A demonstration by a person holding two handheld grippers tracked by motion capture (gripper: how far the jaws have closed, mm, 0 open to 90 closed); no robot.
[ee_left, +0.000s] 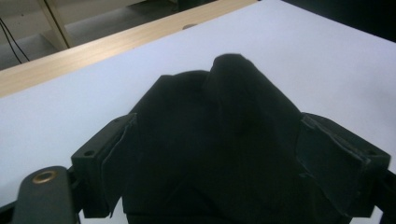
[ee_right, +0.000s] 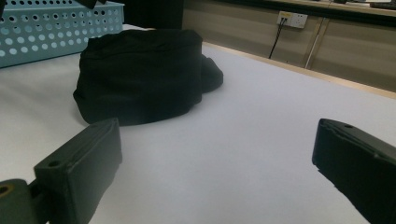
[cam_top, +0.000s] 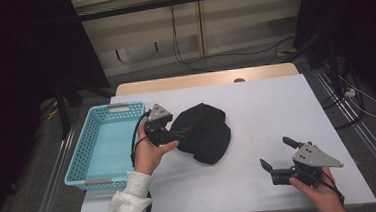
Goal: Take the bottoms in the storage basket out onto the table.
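the left gripper stands with its jaws spread wide at the near-left edge of a black cloth bundle, the fabric lying between the two pads without being pinched; in the left gripper view the black cloth spills across the gap from one pad to the other and rises to a peak at 12 o'clock. nothing is clamped yet. from these jaws the bundle runs out toward 3 o'clock on the white table, its longer axis slanting from 11 o'clock down to 5 o'clock in the high view. the right gripper rests low at the table's 5 o'clock corner, jaws also wide apart and empty, well apart from the cloth; in the right gripper view the bundle sits off at 11 o'clock beyond the open pads, with bare table between. a light blue perforated basket stands just beside the left hand at 9 o'clock, apparently empty. the left gripper is plainly the nearer one, and the coming move likely hinges on closing it over the cloth's edge, then carrying the bundle back toward 9 o'clock.
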